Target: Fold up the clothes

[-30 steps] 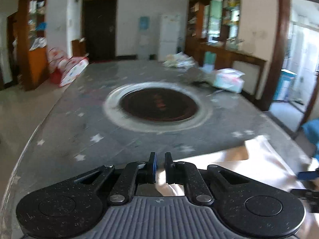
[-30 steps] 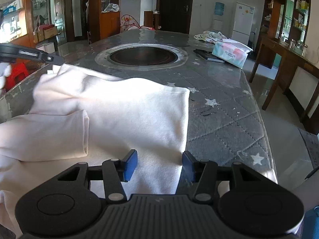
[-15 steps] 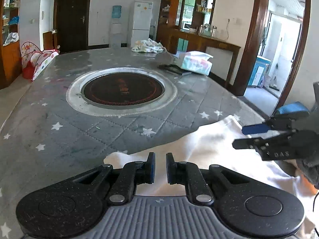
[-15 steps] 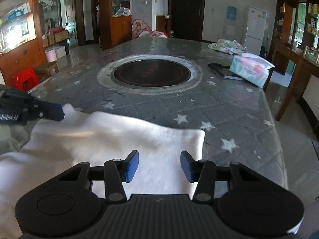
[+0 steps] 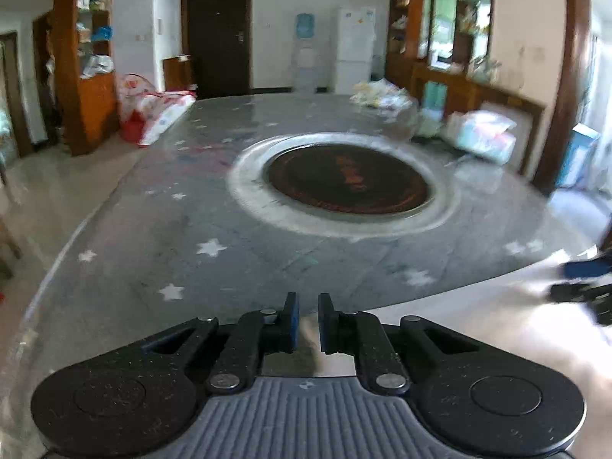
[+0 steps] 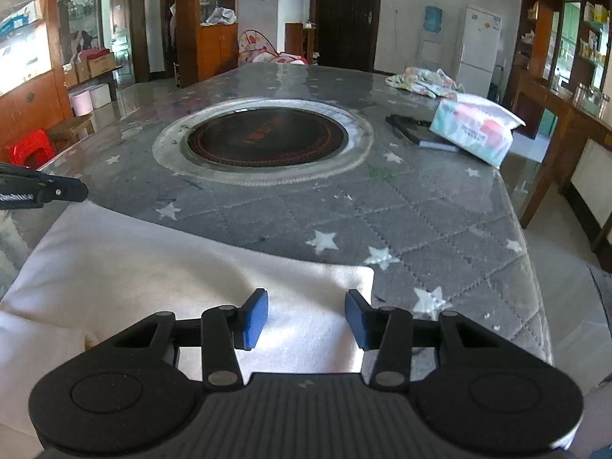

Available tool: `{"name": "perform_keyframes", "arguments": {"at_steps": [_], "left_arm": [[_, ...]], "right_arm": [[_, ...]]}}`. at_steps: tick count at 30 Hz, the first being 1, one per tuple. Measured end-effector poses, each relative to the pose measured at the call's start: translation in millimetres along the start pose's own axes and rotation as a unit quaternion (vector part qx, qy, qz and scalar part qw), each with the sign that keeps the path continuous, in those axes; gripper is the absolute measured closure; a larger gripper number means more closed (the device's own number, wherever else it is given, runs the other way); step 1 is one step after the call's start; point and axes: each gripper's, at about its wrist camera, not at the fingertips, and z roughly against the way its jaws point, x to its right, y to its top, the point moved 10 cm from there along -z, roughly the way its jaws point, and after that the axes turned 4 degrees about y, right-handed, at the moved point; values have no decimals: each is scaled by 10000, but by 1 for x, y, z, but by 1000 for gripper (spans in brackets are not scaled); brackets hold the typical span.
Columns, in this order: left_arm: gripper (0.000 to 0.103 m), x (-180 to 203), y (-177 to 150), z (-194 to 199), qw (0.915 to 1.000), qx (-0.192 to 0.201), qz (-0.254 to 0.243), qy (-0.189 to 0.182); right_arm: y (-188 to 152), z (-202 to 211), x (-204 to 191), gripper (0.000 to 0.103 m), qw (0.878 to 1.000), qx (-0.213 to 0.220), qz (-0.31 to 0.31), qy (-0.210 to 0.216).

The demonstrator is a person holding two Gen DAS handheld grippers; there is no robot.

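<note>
The left wrist view is smeared: the right gripper (image 5: pixel 581 287) beside the cloth (image 5: pixel 478 306) is a blur, cut off by the edge, jaws unreadable.

walls (image 6: pixel 405 7) white | door (image 6: pixel 346 11) dark | shelves (image 6: pixel 210 19) wooden (cluttered) | floor (image 6: pixel 554 237) pale, daylit

Your left gripper (image 5: pixel 306 319) sits low over the star-patterned table (image 5: pixel 160 229), jaws nearly together with only a narrow gap. The white cloth (image 5: pixel 478 306) spreads to its right, where the blurred right gripper (image 5: pixel 585 283) reaches in above it.
</note>
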Motion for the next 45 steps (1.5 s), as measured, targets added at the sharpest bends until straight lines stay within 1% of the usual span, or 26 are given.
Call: {"name": "perform_keyframes", "arguments": {"at_steps": [2,3,4,5,7,8,10,11,12,13,15,16,18,22,25,27,29,30,31,32,33,35,38,41,43,45], "left_arm": [[90,13,-1,7,9992,-28,-56,-387],[90,20,-5,7,9987,-77,-195,-472],[90,25,-9,5,9981,-141,-369,-464],[90,28,-13,1,9979,-223,-481,-373],[90,27,-19,-5,9977,-450,-460,-224],[88,28,-19,-1,9977,-466,-392,-298],[78,38,-17,13,9971,-382,-431,-496],[75,46,-15,23,9964,-317,-530,-582],[69,55,-15,33,9952,-262,-621,-708],[63,65,-17,44,9934,-237,-691,-889],[56,88,-23,64,9890,-244,-848,-1191],[56,100,-30,72,9865,-273,-961,-1297],[55,123,-45,87,9804,-296,-1270,-1476],[54,155,-73,97,9716,-283,-1878,-1412],[54,163,-87,88,9708,-409,-1997,-1269],[55,166,-93,83,9707,-423,-2055,-1172],[55,168,-97,77,9706,-412,-2077,-1141],[59,167,-97,76,9718,-364,-2030,-1147],[68,166,-95,75,9728,-323,-1987,-1150],[74,164,-94,74,9741,-287,-1947,-1116],[83,161,-92,72,9757,-272,-1878,-1091],[97,152,-87,72,9803,-219,-1657,-1049],[99,134,-77,79,9875,-99,-1228,-988],[100,101,-57,100,9942,225,-609,-858],[100,71,-45,116,9965,439,-191,-684],[100,40,-36,135,9966,669,182,-454]], "right_arm": [[1,-2,-4,58,10000,-25,35,65],[0,-4,-4,58,10000,-53,56,35],[1,-5,-4,57,10000,-73,54,7],[1,-5,-4,57,10000,-85,39,-13],[3,-3,-3,57,9999,-96,26,-61],[4,3,-4,57,9999,-73,70,-70],[3,18,-10,57,9998,-23,207,-36],[2,25,-12,57,9996,0,277,-16],[0,31,-15,57,9994,2,333,-10],[-3,38,-17,57,9993,-8,380,-13],[-13,51,-23,55,9990,-44,441,20],[-18,57,-26,54,9989,-61,462,43],[-30,67,-32,48,9990,-80,445,61],[-59,88,-44,44,9993,-115,366,48],[-78,101,-48,42,9995,-124,287,-10],[-91,109,-51,35,9996,-116,237,-61],[-99,114,-51,34,9998,-102,146,-88],[-103,116,-51,34,9999,-95,95,-99],[-106,117,-50,33,9999,-83,39,-118],[-108,117,-49,32,9999,-68,-21,-141],[-110,118,-49,32,9998,-49,-72,-152],[-111,120,-49,32,9998,-9,-139,-168],[-110,120,-49,32,9997,22,-134,-213],[-110,120,-51,32,9996,34,-110,-247],[-110,121,-51,32,9996,39,-98,-258],[-109,122,-51,32,9996,58,-86,-278]]}}
